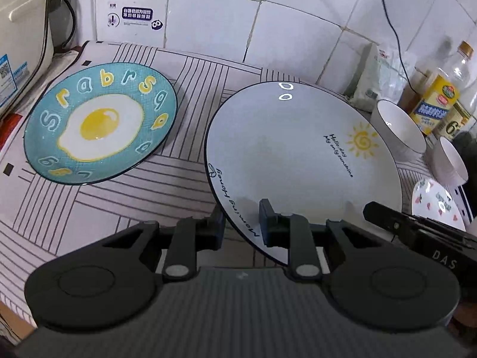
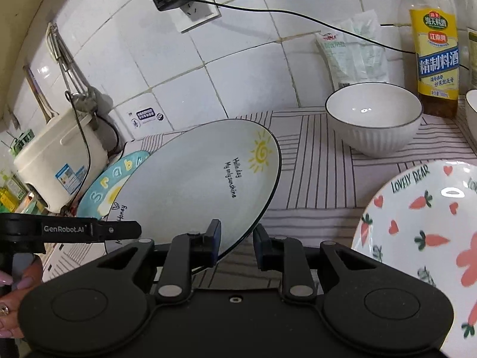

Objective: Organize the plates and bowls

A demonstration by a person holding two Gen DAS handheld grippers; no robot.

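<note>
A white sun plate (image 1: 301, 155) with "Hello day" lettering is tilted up off the striped mat. My left gripper (image 1: 243, 225) is shut on its near-left rim. My right gripper (image 2: 235, 243) straddles the same plate (image 2: 202, 185) at its near-right rim, jaws a little apart from it. A teal egg plate (image 1: 100, 122) lies flat to the left; in the right wrist view it (image 2: 110, 188) peeks out behind the sun plate. A white ribbed bowl (image 2: 372, 119) stands at the back right. A carrot plate (image 2: 417, 232) lies at the right.
A rice cooker (image 2: 56, 164) stands at the far left by the tiled wall. Sauce bottles (image 2: 436, 53) and a bag (image 2: 354, 50) line the back right. A second bowl (image 1: 450, 161) sits beside the ribbed bowl (image 1: 399, 128). A cable runs from a wall socket (image 2: 190, 3).
</note>
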